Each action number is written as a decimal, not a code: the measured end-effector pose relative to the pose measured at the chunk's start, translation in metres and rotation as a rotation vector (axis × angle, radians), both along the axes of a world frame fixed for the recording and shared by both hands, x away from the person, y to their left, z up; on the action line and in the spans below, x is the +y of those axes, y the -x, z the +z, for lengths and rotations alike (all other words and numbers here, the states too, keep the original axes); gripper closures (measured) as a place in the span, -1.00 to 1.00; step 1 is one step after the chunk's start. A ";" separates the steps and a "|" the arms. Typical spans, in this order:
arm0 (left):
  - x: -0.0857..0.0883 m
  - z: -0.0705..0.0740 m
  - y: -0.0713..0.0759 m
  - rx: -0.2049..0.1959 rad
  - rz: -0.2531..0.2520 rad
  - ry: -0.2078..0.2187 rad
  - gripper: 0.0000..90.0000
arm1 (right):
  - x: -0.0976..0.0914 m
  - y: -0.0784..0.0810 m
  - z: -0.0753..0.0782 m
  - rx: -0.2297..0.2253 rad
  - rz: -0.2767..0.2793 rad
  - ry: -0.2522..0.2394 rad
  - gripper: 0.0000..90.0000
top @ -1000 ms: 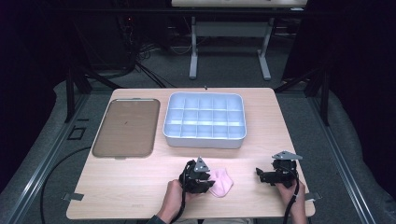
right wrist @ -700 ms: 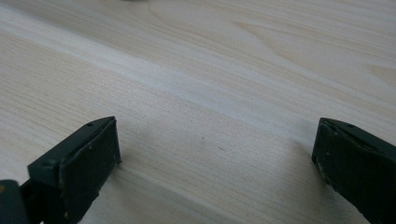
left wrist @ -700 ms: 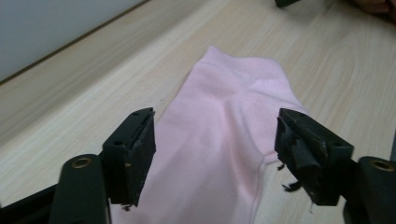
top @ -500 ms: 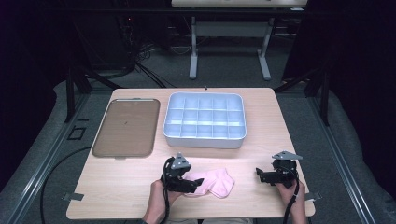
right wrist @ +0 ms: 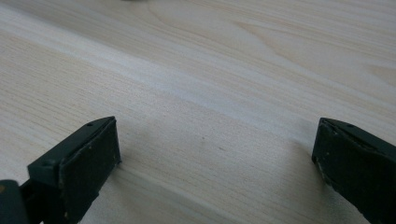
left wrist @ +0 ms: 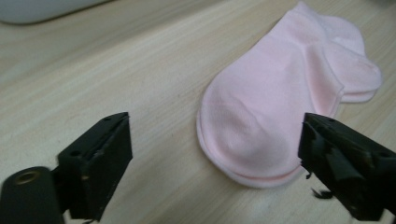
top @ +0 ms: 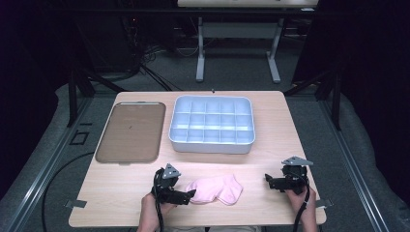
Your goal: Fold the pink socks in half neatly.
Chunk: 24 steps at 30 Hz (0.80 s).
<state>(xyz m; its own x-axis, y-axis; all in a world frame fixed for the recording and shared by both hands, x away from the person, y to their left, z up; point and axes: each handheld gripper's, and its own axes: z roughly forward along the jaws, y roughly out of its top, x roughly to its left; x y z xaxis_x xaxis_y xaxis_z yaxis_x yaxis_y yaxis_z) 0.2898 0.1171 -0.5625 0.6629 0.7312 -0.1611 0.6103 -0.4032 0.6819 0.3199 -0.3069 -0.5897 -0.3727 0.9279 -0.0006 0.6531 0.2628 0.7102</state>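
A pair of pink socks, stacked one on the other, lies flat on the light wooden worktop near its front edge, between my two hands. In the high view its long axis runs roughly left to right across the worktop, tilted slightly. The rounded toe end points toward my left gripper; the wider cuff and heel end points toward my right gripper.

My left gripper sits low over the worktop just beside the toe end, aimed along the socks. Its jaws have just been opening and now stand wide apart, with nothing pressed between them. In the left gripper view the toe of the socks lies just ahead of the jaws, closer to the jaw on the view's right, and the pair stretches away toward the upper right. I cannot tell whether that jaw touches the fabric.

My right gripper is well apart from the cuff end, held in my hand at the worktop's front right. In the right gripper view its jaws stand wide apart over bare wood, holding nothing.

Farther back on the worktop sit a white compartment tray and, to its left, a flat brown tray.
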 end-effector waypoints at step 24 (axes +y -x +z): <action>-0.013 -0.010 0.005 -0.028 0.015 -0.100 0.22 | 0.000 0.000 0.000 0.001 0.001 0.002 -0.99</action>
<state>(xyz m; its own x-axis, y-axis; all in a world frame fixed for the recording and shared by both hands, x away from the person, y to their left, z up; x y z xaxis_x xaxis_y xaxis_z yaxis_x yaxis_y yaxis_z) 0.2843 0.1044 -0.5730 0.6551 0.7524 -0.0685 0.5981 -0.4611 0.6555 0.3197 -0.3069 -0.5896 -0.3732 0.9277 -0.0018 0.6536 0.2643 0.7092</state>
